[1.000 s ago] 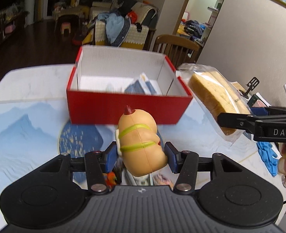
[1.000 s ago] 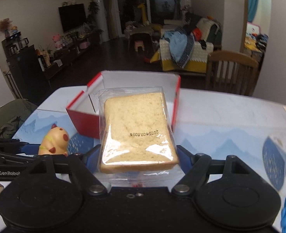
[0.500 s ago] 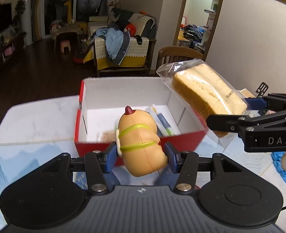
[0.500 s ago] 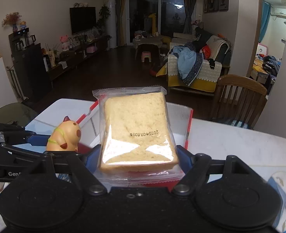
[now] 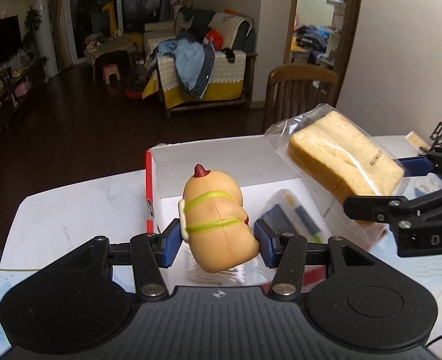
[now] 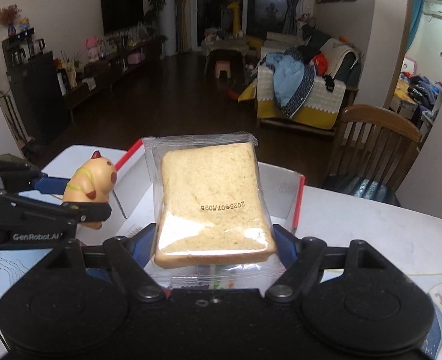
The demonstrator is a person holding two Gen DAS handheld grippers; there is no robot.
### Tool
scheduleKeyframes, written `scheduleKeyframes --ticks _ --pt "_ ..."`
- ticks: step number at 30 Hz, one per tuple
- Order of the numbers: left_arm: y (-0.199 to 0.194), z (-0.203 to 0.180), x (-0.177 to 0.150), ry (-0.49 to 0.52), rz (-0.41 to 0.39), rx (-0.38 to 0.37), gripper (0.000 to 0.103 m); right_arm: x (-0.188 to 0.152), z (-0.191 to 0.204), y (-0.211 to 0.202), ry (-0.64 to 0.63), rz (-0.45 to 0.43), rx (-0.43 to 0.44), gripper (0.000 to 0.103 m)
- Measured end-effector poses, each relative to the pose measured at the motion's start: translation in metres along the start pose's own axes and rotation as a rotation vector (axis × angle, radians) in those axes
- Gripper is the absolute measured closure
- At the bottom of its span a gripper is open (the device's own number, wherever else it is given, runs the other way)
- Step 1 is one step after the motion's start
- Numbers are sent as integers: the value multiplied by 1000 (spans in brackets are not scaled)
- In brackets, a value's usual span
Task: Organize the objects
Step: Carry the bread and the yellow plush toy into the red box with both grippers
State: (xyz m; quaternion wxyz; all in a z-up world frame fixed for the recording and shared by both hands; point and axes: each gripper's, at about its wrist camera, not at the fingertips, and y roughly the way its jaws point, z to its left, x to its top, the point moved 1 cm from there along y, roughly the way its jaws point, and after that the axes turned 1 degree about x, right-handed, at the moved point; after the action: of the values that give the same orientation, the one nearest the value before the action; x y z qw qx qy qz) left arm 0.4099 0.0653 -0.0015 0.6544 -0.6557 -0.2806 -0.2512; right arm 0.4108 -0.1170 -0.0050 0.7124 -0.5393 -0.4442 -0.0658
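Mid-carry, by the look of it: two items held over the red-and-white box (image 5: 221, 165), neither yet let go. Left hand-held gripper (image 5: 217, 240) clamped on the yellow toy figure (image 5: 217, 219) at its sides, blue pads pressing the body, red-tipped head pointing up and away. Right hand-held gripper (image 6: 214, 247) clamped on the bagged bread slice (image 6: 211, 201) across its lower edge, the bag jutting forward and up (printed date reads upside down in the right wrist view). Both loads clear of the table (image 6: 386, 234) and above the box opening — toy toward the left wall, bread over the right side.

Next move, judged from this: lowering each item below the rim before parting the jaws, one at a time or well apart, since the two grippers stand close together over one opening. Bread best laid flat; toy likely to roll if dropped from height.

Inside the box: a white floor, partly taken up by a blurred clear packet with dark blue and yellow contents (image 5: 293, 216) near the right wall — exact kind not readable. Bare floor left beneath the toy. Red outer walls, white lining, no lid in sight.
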Motion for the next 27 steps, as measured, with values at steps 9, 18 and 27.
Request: scheduleKeyframes --ticks 9,18,27 --pt "52 3 7 -5 101 13 52 -1 7 47 -30 85 -54 24" --pt "90 -3 6 27 172 12 52 -8 8 84 -59 172 -79 24" --pt "117 -9 6 46 259 0 52 -13 7 111 -107 240 -132 24"
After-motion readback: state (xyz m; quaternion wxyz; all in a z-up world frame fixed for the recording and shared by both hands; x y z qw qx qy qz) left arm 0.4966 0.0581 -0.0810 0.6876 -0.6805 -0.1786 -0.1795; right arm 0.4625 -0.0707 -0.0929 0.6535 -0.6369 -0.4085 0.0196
